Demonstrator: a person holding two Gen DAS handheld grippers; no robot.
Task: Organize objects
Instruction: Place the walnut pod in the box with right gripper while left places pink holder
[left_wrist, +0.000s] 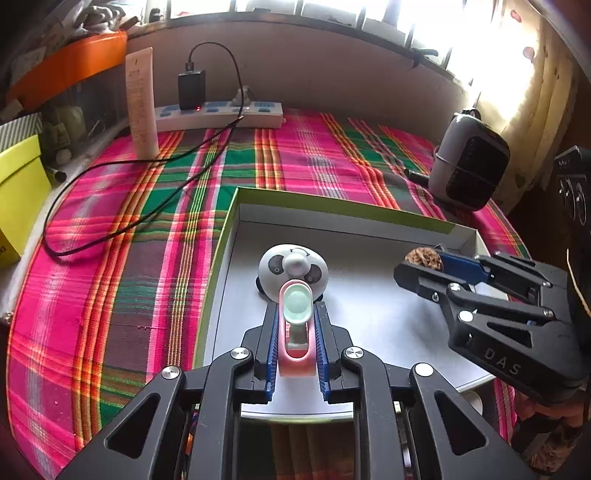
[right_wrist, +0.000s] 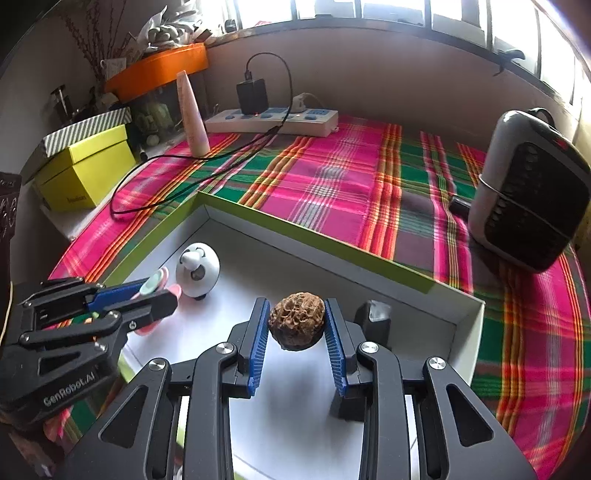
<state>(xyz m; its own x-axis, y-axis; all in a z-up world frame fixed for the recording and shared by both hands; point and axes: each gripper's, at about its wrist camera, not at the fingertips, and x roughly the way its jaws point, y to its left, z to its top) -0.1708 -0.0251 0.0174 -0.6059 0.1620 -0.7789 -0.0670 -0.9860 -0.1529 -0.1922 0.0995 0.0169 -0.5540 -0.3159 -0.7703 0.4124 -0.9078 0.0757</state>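
Note:
A shallow white box with a green rim (left_wrist: 332, 206) lies on the plaid cloth. My left gripper (left_wrist: 297, 310) hangs above the box, shut on a small pink and mint-green toy (left_wrist: 295, 363). Just beyond its tips a white panda figure (left_wrist: 293, 273) stands on the box floor. My right gripper (right_wrist: 296, 308) is shut on a brown wrinkled walnut (right_wrist: 296, 325), held above the box floor. The walnut (left_wrist: 423, 256) also shows at the tips of the right gripper (left_wrist: 417, 264) in the left wrist view. The left gripper (right_wrist: 162, 291) and the panda (right_wrist: 197, 269) appear at the left of the right wrist view.
A small dark object (right_wrist: 373, 321) stands in the box near its right wall. At the back lie a white power strip (left_wrist: 221, 116) with a black charger and a trailing cable (left_wrist: 122, 229), and an upright tube (left_wrist: 142, 103). A grey heater (right_wrist: 532, 192) sits right, a yellow box (right_wrist: 85, 173) left.

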